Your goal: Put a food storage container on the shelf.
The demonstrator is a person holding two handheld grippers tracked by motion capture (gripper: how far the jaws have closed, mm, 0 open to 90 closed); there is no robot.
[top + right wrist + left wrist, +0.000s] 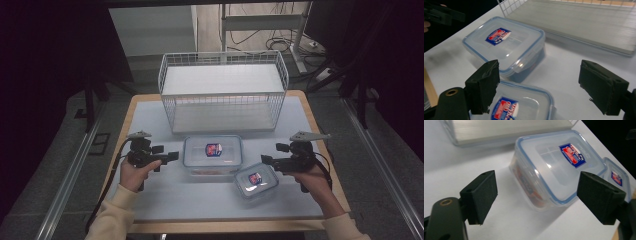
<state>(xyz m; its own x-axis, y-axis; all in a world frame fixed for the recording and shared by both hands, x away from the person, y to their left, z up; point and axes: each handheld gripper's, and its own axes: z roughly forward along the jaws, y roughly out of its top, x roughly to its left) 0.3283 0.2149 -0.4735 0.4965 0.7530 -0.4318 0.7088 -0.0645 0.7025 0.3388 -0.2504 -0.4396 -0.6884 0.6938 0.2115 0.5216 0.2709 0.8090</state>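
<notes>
On the table (150,200), a wire basket (223,92) stands behind two lidded containers (213,154).

The high view looks forward and down from above the near edge of the table (150,210), taking in its whole top. The left gripper view sits low and close, facing the large container (559,167). The right gripper view, equally close, shares that container (504,45) from the opposite side.
</notes>
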